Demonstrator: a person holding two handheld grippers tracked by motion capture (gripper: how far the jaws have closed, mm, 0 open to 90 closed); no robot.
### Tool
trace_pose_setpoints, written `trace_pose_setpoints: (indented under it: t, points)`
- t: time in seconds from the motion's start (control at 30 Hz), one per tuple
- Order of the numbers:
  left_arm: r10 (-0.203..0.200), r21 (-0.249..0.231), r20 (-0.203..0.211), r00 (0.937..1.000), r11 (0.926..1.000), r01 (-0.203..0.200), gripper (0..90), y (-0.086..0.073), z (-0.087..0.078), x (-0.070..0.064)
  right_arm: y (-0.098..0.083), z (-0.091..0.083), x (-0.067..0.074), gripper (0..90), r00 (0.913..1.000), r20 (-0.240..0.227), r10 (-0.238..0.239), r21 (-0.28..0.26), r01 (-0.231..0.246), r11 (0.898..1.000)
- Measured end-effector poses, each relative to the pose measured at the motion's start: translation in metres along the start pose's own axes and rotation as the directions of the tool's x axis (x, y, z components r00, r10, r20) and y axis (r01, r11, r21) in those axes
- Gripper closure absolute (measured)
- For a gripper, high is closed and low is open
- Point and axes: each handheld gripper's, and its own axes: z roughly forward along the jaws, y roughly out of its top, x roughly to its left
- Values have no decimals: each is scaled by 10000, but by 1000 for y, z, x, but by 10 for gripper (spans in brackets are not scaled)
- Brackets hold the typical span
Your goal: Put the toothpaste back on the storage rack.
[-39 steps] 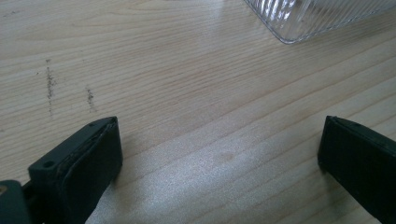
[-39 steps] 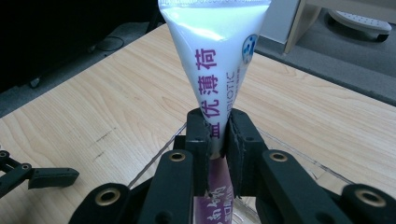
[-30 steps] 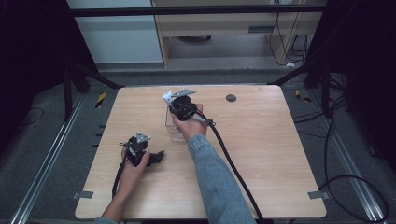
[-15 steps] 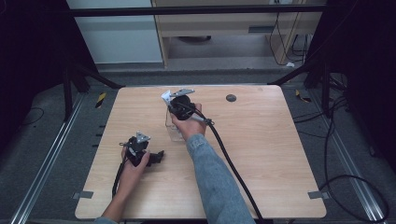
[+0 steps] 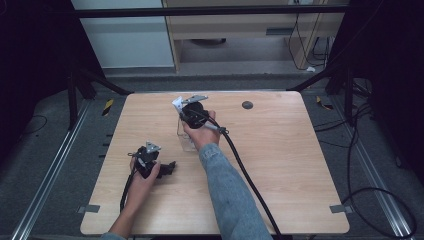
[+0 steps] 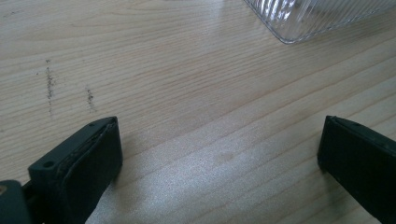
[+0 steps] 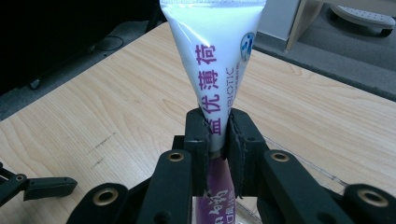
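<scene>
While left hand-held gripper (image 6: 219, 154) gapes, right hand-held gripper (image 7: 217, 135) clamps white tube (image 7: 215, 56).

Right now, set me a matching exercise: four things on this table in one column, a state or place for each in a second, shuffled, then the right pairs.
Things
1. left hand-held gripper
2. right hand-held gripper
3. white tube
4. dark round spot

States or places
A. on the table's far side, right of both hands
B. clamped between two black jaws, wide end up
C. jaws wide apart, low over bare wood
D. jaws shut on a tube, above a clear ribbed container

Pairs: 1-C, 2-D, 3-B, 4-A
</scene>
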Motion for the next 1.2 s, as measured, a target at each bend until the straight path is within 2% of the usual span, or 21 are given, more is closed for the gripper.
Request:
trace_pose_setpoints:
  t: [0.7,1.2]
  points:
    - [9,0,4,10000,10000,-9,0,0,0,0,1,-5,-1,752,9998,-172,72,-22,-72,10000]
    - [9,-1,4,10000,10000,-9,0,0,0,0,2,-17,-1,740,9998,-156,-119,-115,117,9999]
